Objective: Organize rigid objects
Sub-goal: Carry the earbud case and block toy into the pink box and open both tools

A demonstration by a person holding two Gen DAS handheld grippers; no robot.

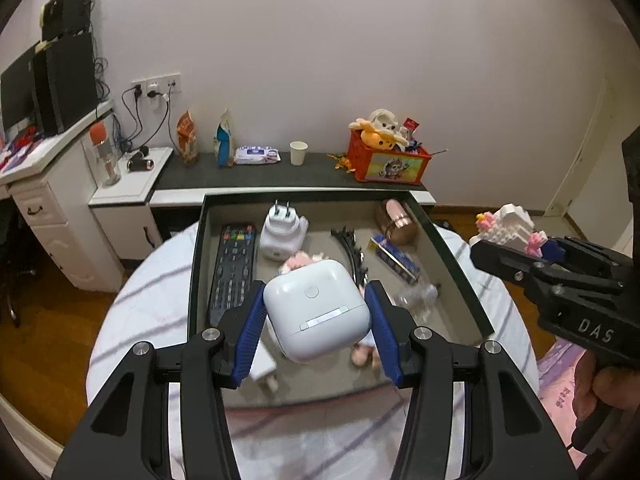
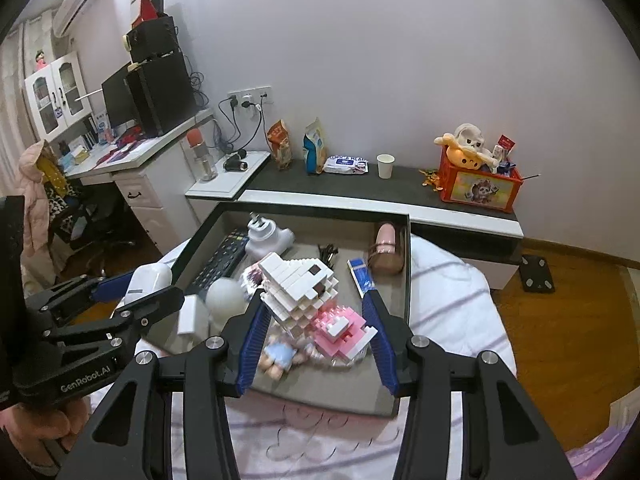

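The white rounded box (image 1: 316, 310) sits clamped between the blue pads (image 1: 250, 336) of the left gripper (image 1: 316, 320), held above the open tray (image 1: 198, 264). The right gripper (image 2: 316, 320) is likewise clenched on the white-and-pink brick model (image 2: 316, 300), which fills the gap between its pads (image 2: 254, 340). Both things look lifted clear of the tray floor rather than resting on it.

As for progress, my reading is that the job is at an early or middle stage — two rigid items are in hand, none visibly set down anywhere tidy. Beyond the left fingertips the tray still holds a remote control (image 1: 234, 268), a white plug adapter (image 1: 282, 234), a copper-coloured cylinder (image 1: 396, 222), a blue carton (image 1: 394, 258) and a dark spiky comb or clip (image 1: 352, 250) — hard to name at this blur. A small soft doll (image 2: 278, 358) lies under the right fingers; it is not rigid, so it probably stays.

The left wrist view shows the box's top face, with its round button and slot, and the right gripper off beyond its right finger with the brick model seen from the side. The right wrist view shows instead the doll clearly, a white ball (image 2: 224, 296) and a small white block (image 2: 188, 314) beside its left finger, and a person's hand (image 2: 40, 428) on the left gripper's handle.
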